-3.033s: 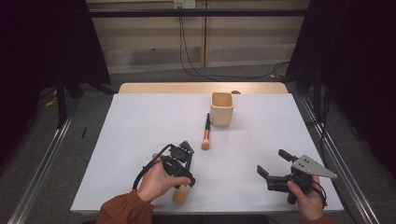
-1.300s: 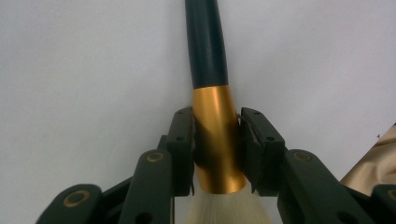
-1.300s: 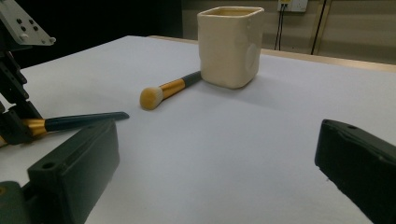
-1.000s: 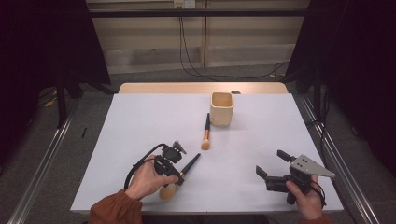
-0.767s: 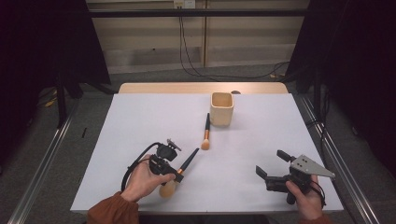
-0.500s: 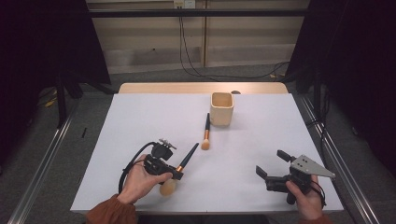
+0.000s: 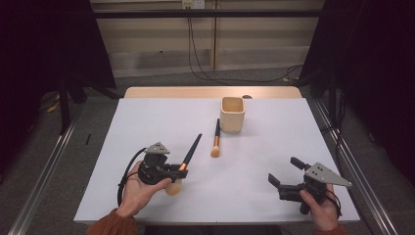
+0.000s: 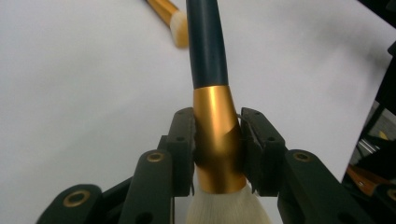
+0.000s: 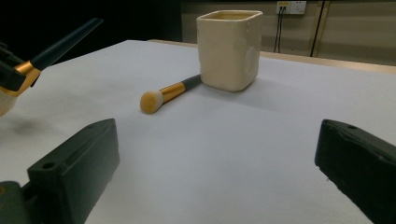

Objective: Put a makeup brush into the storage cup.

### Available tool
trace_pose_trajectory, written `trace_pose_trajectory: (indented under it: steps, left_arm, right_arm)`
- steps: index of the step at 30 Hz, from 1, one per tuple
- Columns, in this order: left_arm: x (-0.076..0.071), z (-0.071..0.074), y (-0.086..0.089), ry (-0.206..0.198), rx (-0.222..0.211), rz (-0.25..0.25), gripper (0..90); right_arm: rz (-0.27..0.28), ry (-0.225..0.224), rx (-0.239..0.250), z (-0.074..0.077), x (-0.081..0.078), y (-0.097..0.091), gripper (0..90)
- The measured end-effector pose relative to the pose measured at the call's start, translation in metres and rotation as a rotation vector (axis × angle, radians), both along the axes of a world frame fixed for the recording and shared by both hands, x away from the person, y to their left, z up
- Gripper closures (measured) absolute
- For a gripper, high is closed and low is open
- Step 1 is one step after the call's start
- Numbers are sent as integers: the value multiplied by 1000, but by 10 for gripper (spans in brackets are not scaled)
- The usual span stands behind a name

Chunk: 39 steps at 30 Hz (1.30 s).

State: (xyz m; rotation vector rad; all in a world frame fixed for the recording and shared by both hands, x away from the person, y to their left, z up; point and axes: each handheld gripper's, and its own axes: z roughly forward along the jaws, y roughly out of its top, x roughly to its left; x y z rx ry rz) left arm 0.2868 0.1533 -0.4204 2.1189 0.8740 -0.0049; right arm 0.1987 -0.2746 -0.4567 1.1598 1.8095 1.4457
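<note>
High view: left gripper (image 7: 177, 170) clamps the brush (image 7: 188, 155) by its gold ferrule (bristles down, handle tilted toward the cup (image 7: 232, 114)), above the table (image 7: 147, 117); right gripper (image 7: 284, 172) rests with jaws apart.

Both hands low, tongs forward

The left tongs (image 7: 177, 169), cradled in an upturned left hand (image 7: 138, 188), are clamped together on something; the right tongs (image 7: 283, 171) gape wide, gripped from below by the right hand (image 7: 318, 208).
</note>
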Motion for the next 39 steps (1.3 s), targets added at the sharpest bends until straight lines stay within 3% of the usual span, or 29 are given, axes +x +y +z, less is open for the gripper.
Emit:
trace_pose_trajectory:
  steps: [3, 7, 15, 21, 28, 39]
  left_arm:
    - [-1, 2, 4, -54, -23, 14, 667]
    - [-1, 8, 11, -84, -61, 10, 667]
    - [1, 12, 10, -132, -89, -90, 667]
    - [1, 20, -1, -144, -84, -157, 667]
    - [7, 28, -15, -108, -93, -244, 667]
    - [9, 34, -27, -115, -46, -309, 667]
  right_arm:
    - [-1, 3, 0, 0, 0, 0, 0]
    - [-2, -2, 6, 0, 0, 0, 0]
    - [11, 3, 14, 1, 1, 0, 0]
    - [33, -9, 21, 3, 3, 1, 0]
    - [63, -32, 27, 9, 7, 4, 0]
    - [211, -14, -25, 18, 14, 23, 7]
